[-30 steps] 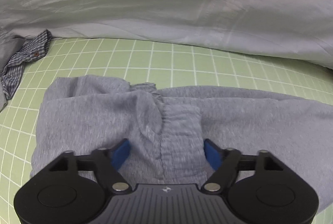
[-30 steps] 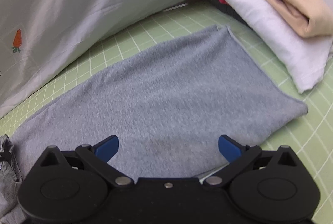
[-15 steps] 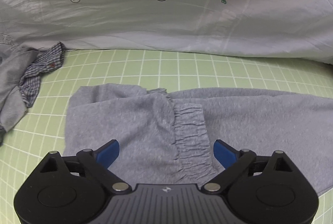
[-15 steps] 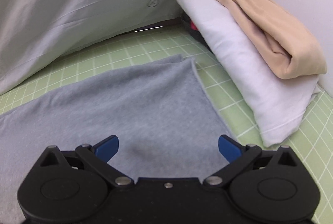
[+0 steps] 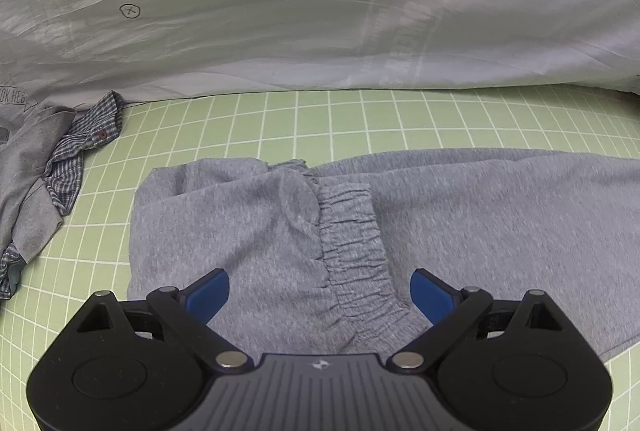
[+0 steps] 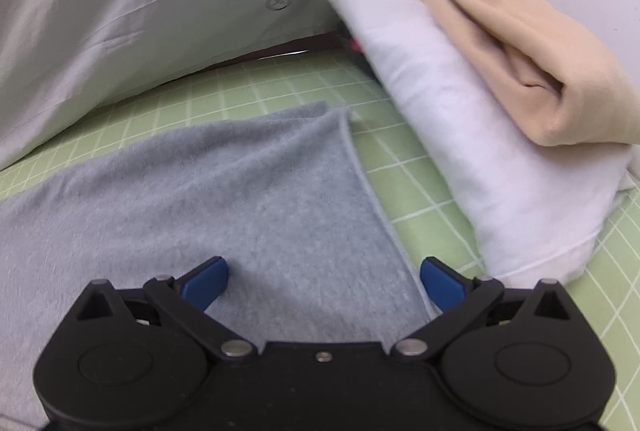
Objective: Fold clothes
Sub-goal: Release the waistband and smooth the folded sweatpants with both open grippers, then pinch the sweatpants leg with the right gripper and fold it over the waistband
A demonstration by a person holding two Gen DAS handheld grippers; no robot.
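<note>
Grey sweatpants lie flat on the green grid mat, with one end folded over so the elastic waistband runs down the middle of the left wrist view. My left gripper is open just above the waistband and holds nothing. In the right wrist view the pants' other end lies flat, its hem edge running toward me. My right gripper is open over that end, its right finger near the hem, and holds nothing.
A pale sheet with carrot prints hangs behind the mat. A heap of grey and checked clothes lies at the left. A stack of folded white and beige garments lies to the right of the pants' hem.
My left gripper has opened wider and drawn back from the waistband fold. My right gripper has swung right along the pants toward the hem and the folded stack.
</note>
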